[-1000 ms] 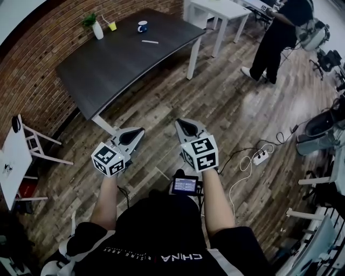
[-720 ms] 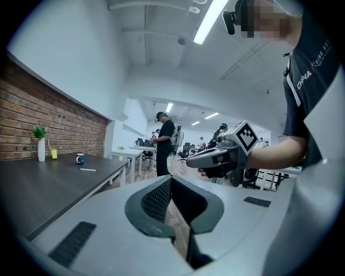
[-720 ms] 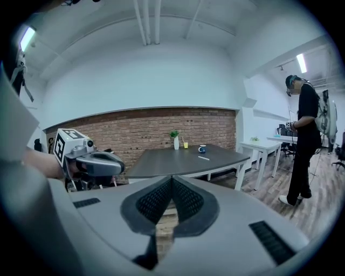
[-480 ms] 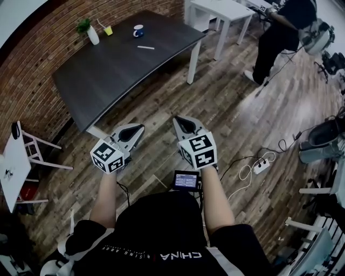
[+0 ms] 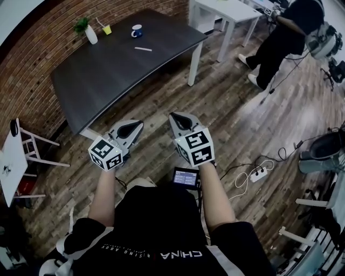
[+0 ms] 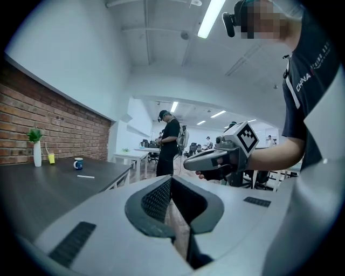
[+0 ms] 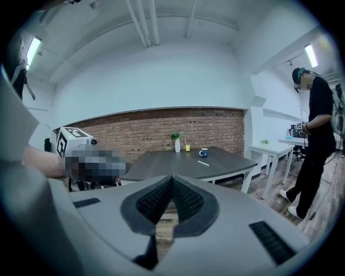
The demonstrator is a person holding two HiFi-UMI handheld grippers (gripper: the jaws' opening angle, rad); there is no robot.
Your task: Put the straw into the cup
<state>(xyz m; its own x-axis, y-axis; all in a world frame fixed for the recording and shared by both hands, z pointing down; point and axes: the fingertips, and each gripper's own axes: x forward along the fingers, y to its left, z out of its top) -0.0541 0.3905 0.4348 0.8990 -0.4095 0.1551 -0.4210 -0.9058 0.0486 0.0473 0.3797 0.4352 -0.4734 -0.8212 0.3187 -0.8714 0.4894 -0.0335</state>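
Note:
A white straw (image 5: 143,49) lies flat on the dark table (image 5: 102,75), a short way in front of a blue cup (image 5: 136,31). Both show again in the left gripper view, straw (image 6: 85,176) and cup (image 6: 78,163), and in the right gripper view, straw (image 7: 202,163) and cup (image 7: 203,152). My left gripper (image 5: 135,125) and right gripper (image 5: 175,117) hang side by side over the wooden floor, well short of the table. They point toward it. Each has its jaws shut with nothing between them.
A white vase with a plant (image 5: 90,33) and a small yellow cup (image 5: 107,29) stand at the table's far edge by the brick wall. A white table (image 5: 226,11) stands to the right, with a person in black (image 5: 280,38) beside it. A power strip and cables (image 5: 253,173) lie on the floor.
Both grippers have moved forward together toward the dark table, still shut and empty. The person in black has stepped further right.

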